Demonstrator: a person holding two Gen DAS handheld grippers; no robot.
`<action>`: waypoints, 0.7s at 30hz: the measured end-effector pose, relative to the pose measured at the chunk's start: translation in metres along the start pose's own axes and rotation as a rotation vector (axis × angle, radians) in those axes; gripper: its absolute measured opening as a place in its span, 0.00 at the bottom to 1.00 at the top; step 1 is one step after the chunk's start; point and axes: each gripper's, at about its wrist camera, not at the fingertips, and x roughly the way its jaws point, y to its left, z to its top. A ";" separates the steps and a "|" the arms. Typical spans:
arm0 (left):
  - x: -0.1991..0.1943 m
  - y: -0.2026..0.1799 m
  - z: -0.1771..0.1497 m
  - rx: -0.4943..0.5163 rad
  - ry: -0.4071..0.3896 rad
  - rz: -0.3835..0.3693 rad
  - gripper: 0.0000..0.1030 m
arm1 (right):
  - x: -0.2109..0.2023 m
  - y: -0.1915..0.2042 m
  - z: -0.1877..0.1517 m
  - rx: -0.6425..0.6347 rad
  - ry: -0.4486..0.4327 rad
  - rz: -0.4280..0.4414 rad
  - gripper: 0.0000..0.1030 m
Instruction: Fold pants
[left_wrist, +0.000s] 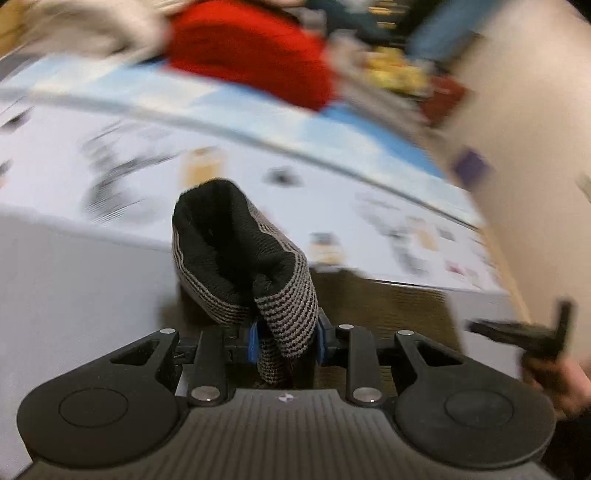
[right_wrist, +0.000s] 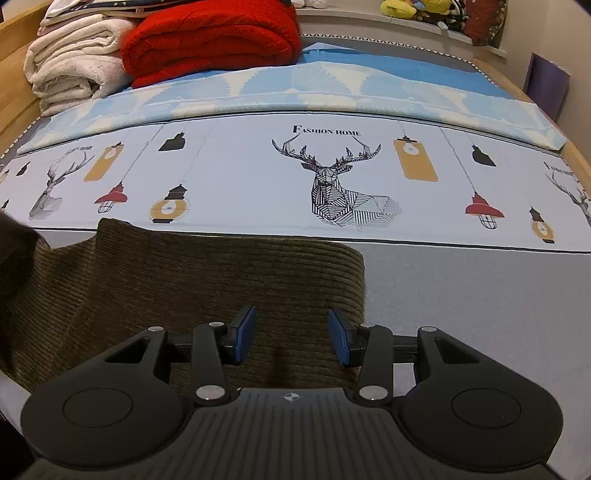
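The left gripper (left_wrist: 286, 341) was closed, its two blue pads (left_wrist: 253, 341) pressed against a bunched fold of fabric that rose up between and ahead of them. The right gripper (right_wrist: 291, 341) stood open, its blue pads (right_wrist: 245, 334) well apart, with nothing between them, angled forward and down. At the right edge of the left wrist view, blurred, a hand (left_wrist: 557, 384) appeared.

Deer-print bedsheet (right_wrist: 332, 177), folded red blanket (right_wrist: 210, 40), perhaps plush toys (right_wrist: 417, 9) beyond.
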 end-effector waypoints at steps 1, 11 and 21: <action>0.005 -0.023 0.001 0.048 -0.004 -0.046 0.30 | -0.001 -0.001 0.000 0.004 -0.001 -0.001 0.44; 0.085 -0.186 -0.006 0.202 0.074 -0.392 0.50 | -0.008 -0.027 -0.007 0.158 -0.015 0.051 0.44; 0.114 -0.115 0.016 0.030 0.139 -0.082 0.52 | 0.024 -0.016 -0.007 0.272 0.112 0.252 0.67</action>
